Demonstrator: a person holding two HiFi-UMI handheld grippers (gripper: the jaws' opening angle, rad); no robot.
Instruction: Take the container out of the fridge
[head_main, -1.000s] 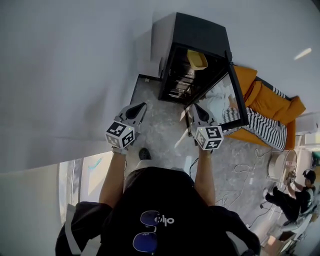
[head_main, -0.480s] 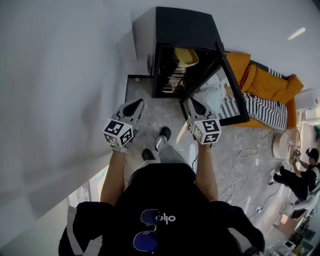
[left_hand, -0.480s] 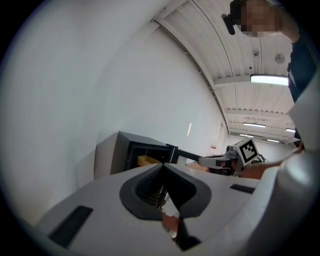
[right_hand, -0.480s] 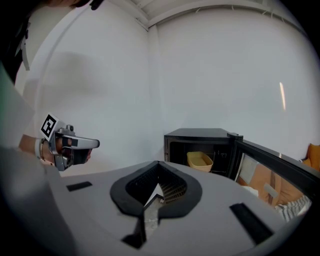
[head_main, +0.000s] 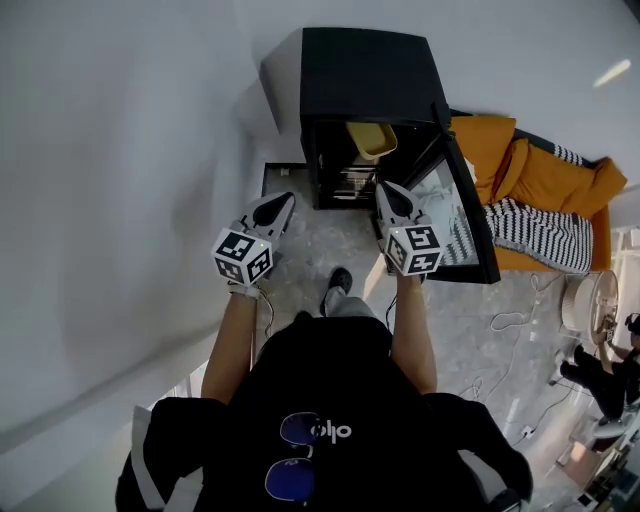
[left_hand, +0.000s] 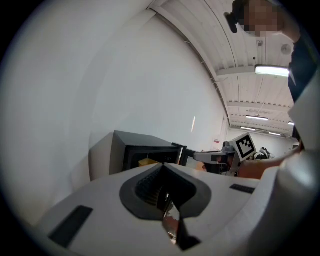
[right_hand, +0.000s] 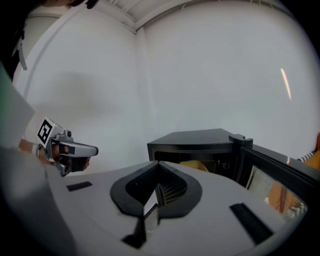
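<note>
**A:** Nearest first. What are the hands doing?

**B:** Both arms are out in front, side by side. Left gripper (head_main: 281, 202): jaws together, nothing between them. Right gripper (head_main: 388, 193): the same, jaws pressed together and empty.

**A:** Touching anything?

**B:** No. Only grey floor (head_main: 330, 245) shows under them. From above, the right one sits just beside the door (head_main: 466, 215), but its own view shows a gap.

**A:** Door open, then?

**B:** Swung wide to the right, glass panel facing out. The fridge (head_main: 365, 70) is a small black box standing on the floor against the white wall, with its opening towards the person.

**A:** And the container?

**B:** Yellow container (head_main: 372, 140), inside the fridge. It sits high in the compartment, above the wire shelves (head_main: 350, 182) and towards the door side. Both gripper views show it in there, well ahead of the jaw tips.

**A:** Progress?

**B:** Early, I judge. The door is open and the way in is clear. Still to do: reach into the compartment, spread a pair of jaws, take hold of the container and bring it out. Nothing is held yet.
</note>
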